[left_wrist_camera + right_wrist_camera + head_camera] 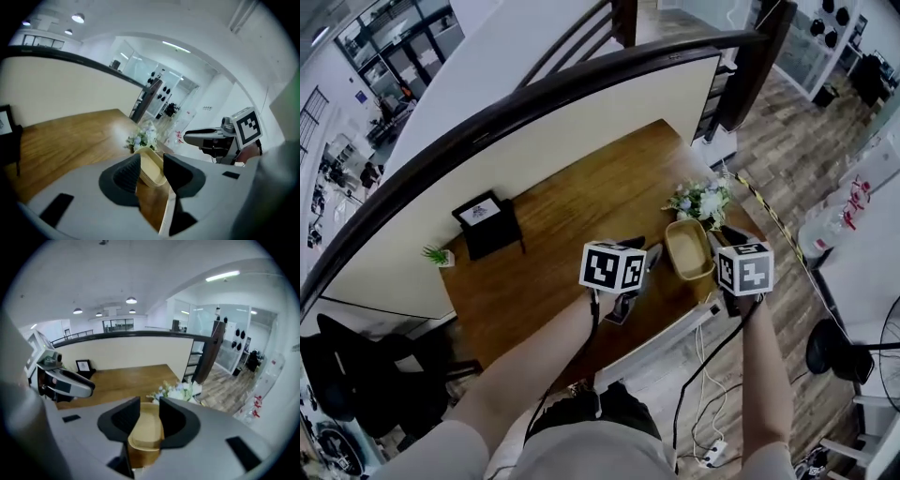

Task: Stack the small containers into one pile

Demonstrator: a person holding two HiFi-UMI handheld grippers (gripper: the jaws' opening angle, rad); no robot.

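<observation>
A tan oval container (689, 249) lies on the wooden table (562, 216) near its right front corner; whether others are nested in it I cannot tell. My left gripper (151, 161) hovers just left of it, jaws apart, with the container (152, 168) showing beyond the gap and nothing pressed between the pads. My right gripper (149, 413) is at the container's (145, 434) near right end. Its jaws are also apart, and the container is wider than the gap and lies below and beyond them. Each gripper shows in the other's view.
A bunch of pale artificial flowers (701, 200) stands right behind the container. A black picture frame (487, 223) and a tiny green plant (439, 255) sit at the table's left. A curved cream wall with a dark rail (581, 84) borders the far side.
</observation>
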